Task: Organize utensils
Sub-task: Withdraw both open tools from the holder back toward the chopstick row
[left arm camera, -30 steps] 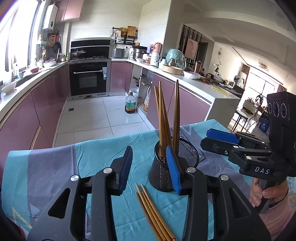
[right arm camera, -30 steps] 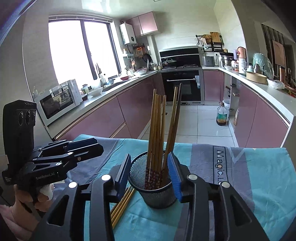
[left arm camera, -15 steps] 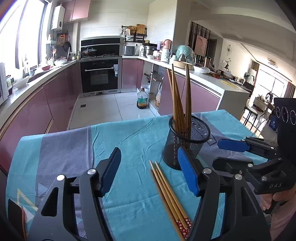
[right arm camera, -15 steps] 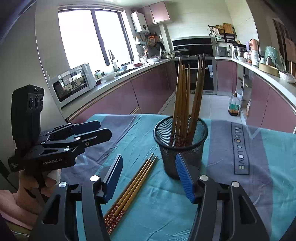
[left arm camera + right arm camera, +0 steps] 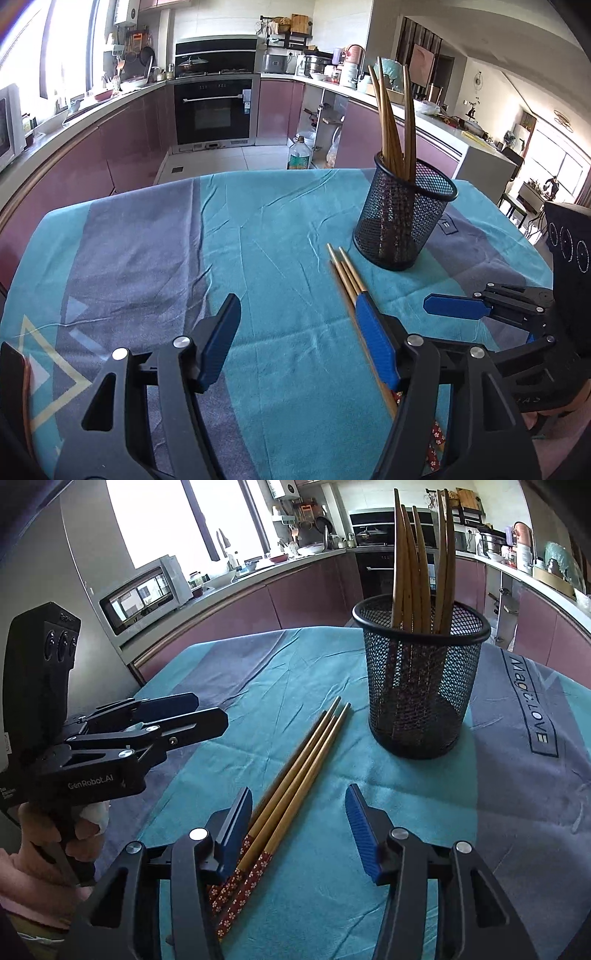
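Chopsticks (image 5: 295, 775) lie beside tablecloth (image 5: 498, 794) lettering reading, seemingly, "Magic.LOVE" (image 5: 530, 701).

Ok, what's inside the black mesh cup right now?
Wooden chopsticks stand upright in the black mesh cup, patterned ends down, tips leaning against the rim. Their exact number can't be told, because they overlap and the mesh blurs the bottom.

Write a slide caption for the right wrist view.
Open right gripper, jaws closing, above loose chopsticks beside the mesh holder.

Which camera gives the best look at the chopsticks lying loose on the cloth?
The right wrist view: the loose chopsticks show nearly whole, patterned ends included. The left wrist view shows their tips, with a finger covering the rest.
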The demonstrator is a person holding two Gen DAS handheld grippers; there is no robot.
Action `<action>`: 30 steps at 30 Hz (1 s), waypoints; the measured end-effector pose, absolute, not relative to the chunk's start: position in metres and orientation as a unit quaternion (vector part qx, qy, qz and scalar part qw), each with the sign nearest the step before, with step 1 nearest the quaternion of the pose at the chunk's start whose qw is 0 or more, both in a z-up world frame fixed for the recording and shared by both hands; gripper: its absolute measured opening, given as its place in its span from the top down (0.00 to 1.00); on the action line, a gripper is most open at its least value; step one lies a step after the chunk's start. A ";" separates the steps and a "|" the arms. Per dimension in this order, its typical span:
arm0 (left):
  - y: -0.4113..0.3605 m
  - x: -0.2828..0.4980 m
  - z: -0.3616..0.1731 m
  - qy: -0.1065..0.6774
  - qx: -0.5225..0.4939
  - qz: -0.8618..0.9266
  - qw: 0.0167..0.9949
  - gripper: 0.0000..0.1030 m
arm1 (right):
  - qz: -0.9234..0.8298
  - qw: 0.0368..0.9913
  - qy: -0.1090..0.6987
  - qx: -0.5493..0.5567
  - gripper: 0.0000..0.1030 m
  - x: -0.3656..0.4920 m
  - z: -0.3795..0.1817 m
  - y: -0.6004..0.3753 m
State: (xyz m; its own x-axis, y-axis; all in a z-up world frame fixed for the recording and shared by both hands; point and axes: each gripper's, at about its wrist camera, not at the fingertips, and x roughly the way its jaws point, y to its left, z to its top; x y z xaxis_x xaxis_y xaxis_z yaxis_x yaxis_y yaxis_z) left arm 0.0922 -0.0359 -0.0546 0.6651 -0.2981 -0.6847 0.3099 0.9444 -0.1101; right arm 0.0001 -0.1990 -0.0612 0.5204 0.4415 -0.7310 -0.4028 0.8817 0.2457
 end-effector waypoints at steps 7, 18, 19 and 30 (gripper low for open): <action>-0.043 0.089 -0.062 0.386 0.009 -0.169 0.907 0.38 | 0.228 0.872 0.434 -0.001 0.58 -0.002 -0.070 -0.191; -0.054 0.087 -0.074 0.400 0.019 -0.178 0.899 0.38 | 0.204 0.875 0.438 -0.036 0.61 0.000 -0.074 -0.182; -0.055 0.087 -0.075 0.401 0.021 -0.179 0.898 0.38 | 0.203 0.875 0.439 -0.037 0.62 0.000 -0.073 -0.184; -0.076 0.093 -0.087 0.414 0.047 -0.196 0.887 0.38 | 0.197 0.873 0.445 -0.024 0.68 -0.002 -0.075 -0.196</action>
State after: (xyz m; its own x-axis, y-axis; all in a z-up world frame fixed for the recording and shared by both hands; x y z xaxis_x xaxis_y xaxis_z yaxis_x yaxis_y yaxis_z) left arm 0.0927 -0.0762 -0.0872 0.5796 -0.3092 -0.7540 0.3872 0.9186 -0.0791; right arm -0.0023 -0.1963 -0.0752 0.5268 0.3226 -0.7864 -0.3645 0.9215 0.1339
